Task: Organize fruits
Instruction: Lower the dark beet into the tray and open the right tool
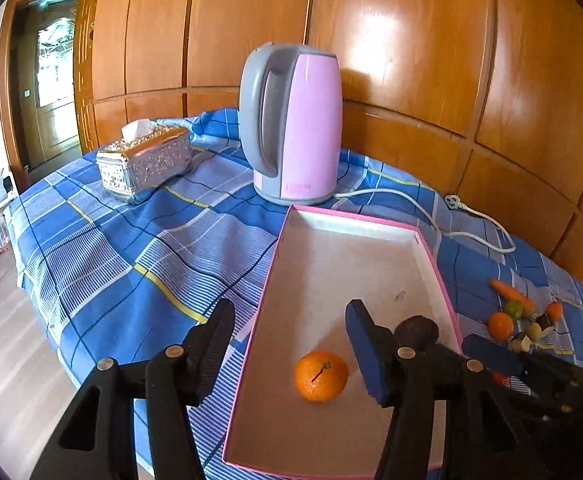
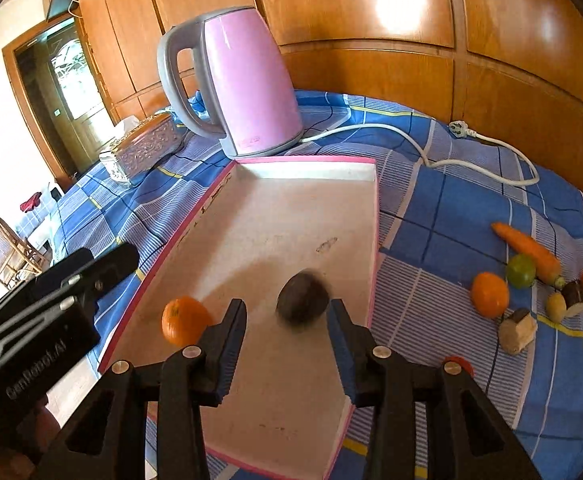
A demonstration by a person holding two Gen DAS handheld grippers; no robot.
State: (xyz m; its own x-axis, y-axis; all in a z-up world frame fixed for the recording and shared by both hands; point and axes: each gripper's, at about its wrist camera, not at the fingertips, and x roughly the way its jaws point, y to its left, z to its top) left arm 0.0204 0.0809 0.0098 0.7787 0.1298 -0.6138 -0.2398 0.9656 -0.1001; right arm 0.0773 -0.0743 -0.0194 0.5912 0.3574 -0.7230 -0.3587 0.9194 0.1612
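A pink-rimmed white tray [image 1: 355, 220] [image 2: 303, 159] lies on the blue checked cloth. An orange [image 1: 321, 376] [image 2: 183, 320] rests in its near end, below and between the wide-apart jaws of my left gripper [image 1: 289, 324], untouched. A dark round fruit [image 2: 302, 298] [image 1: 416, 330], blurred, sits in the tray just beyond my right gripper [image 2: 287, 308]; there is a gap on its left side and the pads do not press it. Right of the tray lie another orange [image 2: 489, 294], a lime [image 2: 521, 270], a carrot [image 2: 527, 248] and several small pieces.
A pink kettle [image 1: 295, 124] stands behind the tray, its white cord [image 2: 431, 160] trailing right across the cloth. A silver tissue box [image 1: 143, 164] sits at back left. Wooden panels close off the back. The table edge drops to the floor on the left.
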